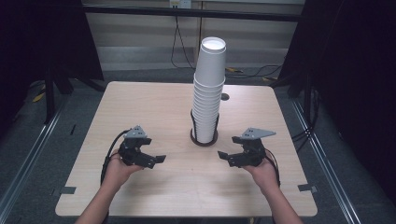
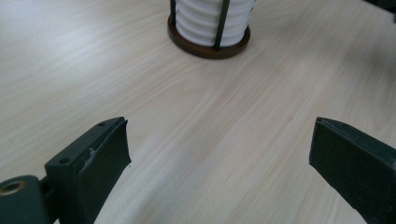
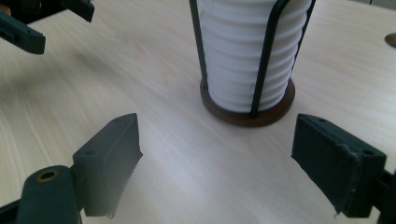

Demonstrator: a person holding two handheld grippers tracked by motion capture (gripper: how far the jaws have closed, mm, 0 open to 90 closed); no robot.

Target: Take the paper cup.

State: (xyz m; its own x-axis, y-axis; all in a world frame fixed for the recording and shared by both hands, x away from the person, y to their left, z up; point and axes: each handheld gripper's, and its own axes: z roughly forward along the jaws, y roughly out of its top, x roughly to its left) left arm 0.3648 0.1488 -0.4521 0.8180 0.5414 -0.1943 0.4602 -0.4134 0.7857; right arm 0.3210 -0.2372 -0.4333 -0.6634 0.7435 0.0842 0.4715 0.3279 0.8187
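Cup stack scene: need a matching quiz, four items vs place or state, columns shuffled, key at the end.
Items
1. cup stack
2. round holder base
3. left gripper
4. right gripper

Place or state
A. dark brown, flat on the table
B. open and empty, right of the holder in the high view
C. white, standing upright inside thin black rods
D. open and empty, left of the holder in the high view

Pairs: 1-C, 2-A, 3-D, 4-B

Your left claw [image 1: 158,158] and right claw [image 1: 223,156] hover either side of the cup stack [image 1: 208,88], both gaping, empty, tips turned inward.
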